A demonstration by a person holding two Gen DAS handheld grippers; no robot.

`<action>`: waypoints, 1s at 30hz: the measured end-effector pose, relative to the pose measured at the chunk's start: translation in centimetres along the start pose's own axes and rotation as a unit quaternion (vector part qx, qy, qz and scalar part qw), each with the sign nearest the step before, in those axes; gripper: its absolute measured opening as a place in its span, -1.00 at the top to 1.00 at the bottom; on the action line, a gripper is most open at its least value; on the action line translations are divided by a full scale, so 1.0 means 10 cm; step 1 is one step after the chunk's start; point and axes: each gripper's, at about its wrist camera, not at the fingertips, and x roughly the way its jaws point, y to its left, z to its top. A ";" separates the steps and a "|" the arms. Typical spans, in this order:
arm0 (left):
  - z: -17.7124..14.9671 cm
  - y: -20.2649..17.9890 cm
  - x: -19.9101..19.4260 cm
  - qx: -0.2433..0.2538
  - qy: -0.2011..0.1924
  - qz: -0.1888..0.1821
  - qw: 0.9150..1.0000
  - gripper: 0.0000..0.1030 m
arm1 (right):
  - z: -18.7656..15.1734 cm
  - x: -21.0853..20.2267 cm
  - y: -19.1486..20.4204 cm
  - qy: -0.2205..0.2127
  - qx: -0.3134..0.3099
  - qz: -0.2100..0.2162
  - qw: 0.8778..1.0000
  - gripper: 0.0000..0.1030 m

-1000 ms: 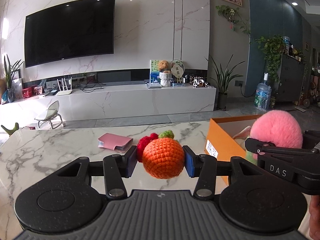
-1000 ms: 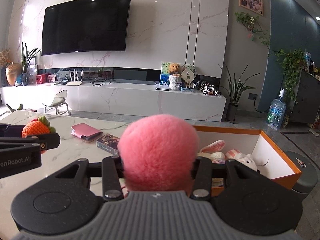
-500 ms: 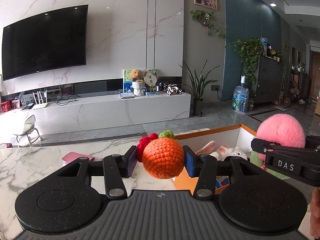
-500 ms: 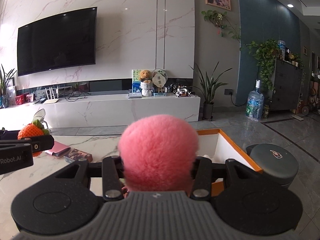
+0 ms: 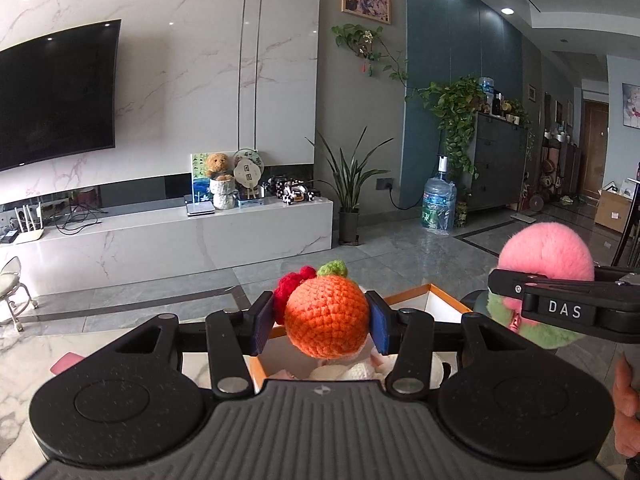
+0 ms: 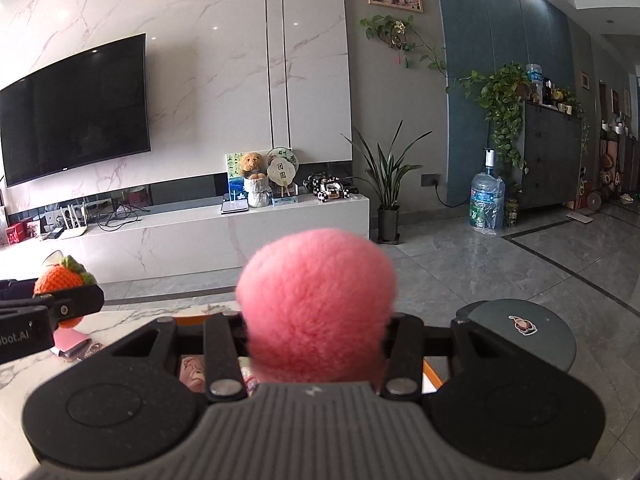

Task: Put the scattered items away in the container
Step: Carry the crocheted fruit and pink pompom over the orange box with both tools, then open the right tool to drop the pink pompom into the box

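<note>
My left gripper (image 5: 320, 322) is shut on an orange crocheted fruit (image 5: 326, 316) with a green leaf and a red knitted part behind it. It hangs over the orange box (image 5: 444, 298), whose white inside holds soft toys (image 5: 344, 370). My right gripper (image 6: 316, 328) is shut on a fluffy pink ball (image 6: 316, 304) and hides most of the box below it. The pink ball also shows in the left wrist view (image 5: 546, 254), to the right of the box. The orange fruit also shows in the right wrist view (image 6: 56, 282) at the left.
The white marble table (image 5: 24, 356) carries a pink wallet (image 6: 72, 342) and a small card box (image 6: 94, 348) left of the orange box. A round grey stool (image 6: 520, 334) stands on the floor to the right. A TV unit lies beyond.
Both grippers have swung to the right with their loads. The left one has moved from the table over the orange box. The right one has moved over the box's right end.
</note>
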 end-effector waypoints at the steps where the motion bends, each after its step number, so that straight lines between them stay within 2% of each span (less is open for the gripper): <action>1: 0.00 -0.04 0.06 0.003 0.003 -0.003 1.000 -0.08 | 0.00 0.07 -0.03 0.005 0.000 0.000 1.000 0.08; 7: -0.08 -0.21 0.38 0.018 0.031 -0.017 0.999 -0.08 | 0.03 0.46 -0.18 0.038 0.000 0.003 0.999 0.08; 12: -0.18 -0.27 0.57 0.022 0.056 -0.024 0.998 -0.08 | -0.16 0.84 -0.28 0.105 0.010 0.011 0.994 0.08; 17: -0.27 -0.29 0.66 0.025 0.074 -0.028 0.997 -0.08 | -0.35 1.04 -0.28 0.159 0.022 0.028 0.987 0.08; 25: -0.33 -0.29 0.71 0.025 0.094 -0.023 0.995 -0.08 | -0.47 1.20 -0.23 0.204 0.024 0.033 0.978 0.06; 30: -0.35 -0.32 0.74 0.032 0.102 -0.022 0.994 -0.09 | -0.53 1.28 -0.22 0.213 0.027 0.031 0.976 0.06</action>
